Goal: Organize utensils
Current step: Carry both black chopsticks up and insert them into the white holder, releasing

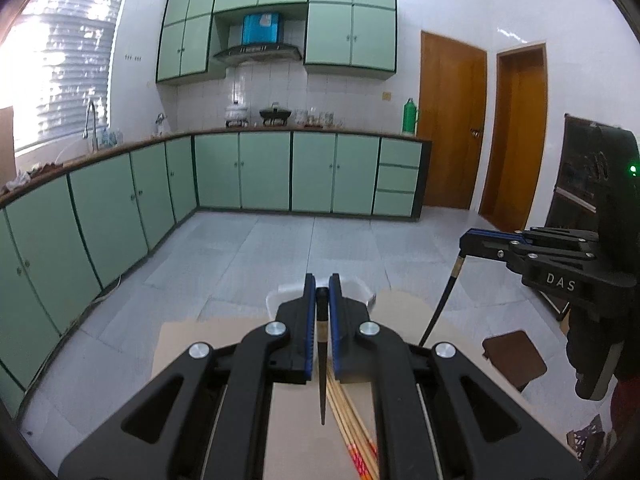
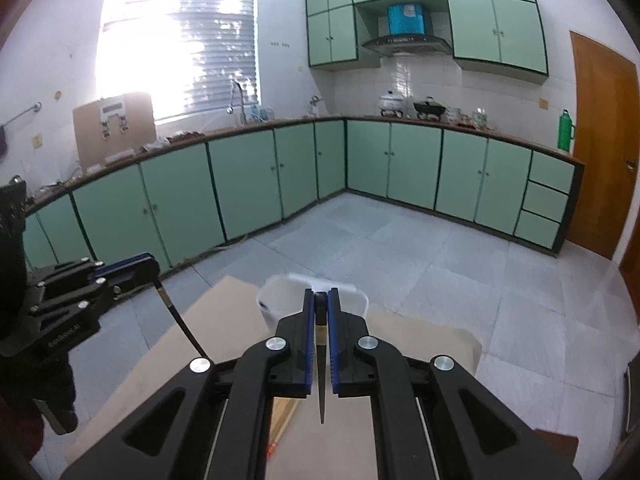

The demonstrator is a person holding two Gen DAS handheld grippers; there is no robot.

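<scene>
My left gripper (image 1: 322, 286) is shut on a black chopstick (image 1: 322, 364) that hangs point down between the blue pads, above the brown table (image 1: 192, 344). My right gripper (image 2: 320, 298) is shut on a second black chopstick (image 2: 321, 376), also point down. Each gripper shows in the other's view, the right one (image 1: 466, 242) with its chopstick (image 1: 438, 308), the left one (image 2: 150, 266) with its chopstick (image 2: 182, 322). A white holder cup (image 2: 280, 294) stands at the table's far edge, just beyond both grippers; it also shows in the left wrist view (image 1: 280, 294). Several bamboo chopsticks (image 1: 352, 428) lie on the table below.
Green kitchen cabinets (image 1: 264, 168) line the far walls across a grey tiled floor (image 1: 260, 252). A brown stool (image 1: 514, 356) stands to the right of the table. Two wooden doors (image 1: 452, 120) are at the right.
</scene>
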